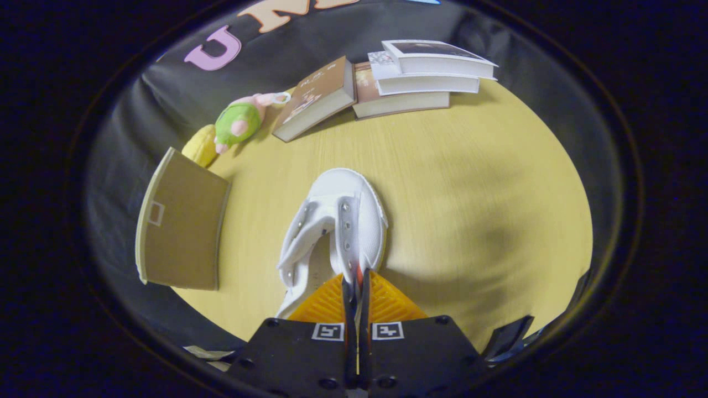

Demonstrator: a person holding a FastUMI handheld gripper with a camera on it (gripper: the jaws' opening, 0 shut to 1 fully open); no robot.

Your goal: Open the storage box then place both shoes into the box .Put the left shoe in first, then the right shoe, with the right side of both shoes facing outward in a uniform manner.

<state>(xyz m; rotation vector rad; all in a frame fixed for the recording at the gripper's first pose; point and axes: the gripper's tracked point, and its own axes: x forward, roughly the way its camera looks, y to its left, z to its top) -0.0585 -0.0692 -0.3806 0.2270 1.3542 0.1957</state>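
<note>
Well, the wooden counter takes up most of what one sees, pale yellow and backed by black cloth. On its far side lies a stack of three books, flat and a little askew, and a fourth book leans against the left end of that stack with its brown cover tilted up. To the left of the claw, well apart from it, stands the storage box, a brown cardboard thing whose broad face with a small pale label is turned this way (whether its lid is open I cannot tell from here). The white shoe sits in the middle of the counter just ahead of the fingers, toe pointing away toward the books, laceless, its eyelets showing. Beyond the box, near the leaning book, lies a green and pink plush toy, and touching it on the box side a small yellow plush. The claw has its two fingers pressed nearly together, pinching the heel end of the shoe's right upper edge between them, with a sliver of red showing in the gap.
</note>
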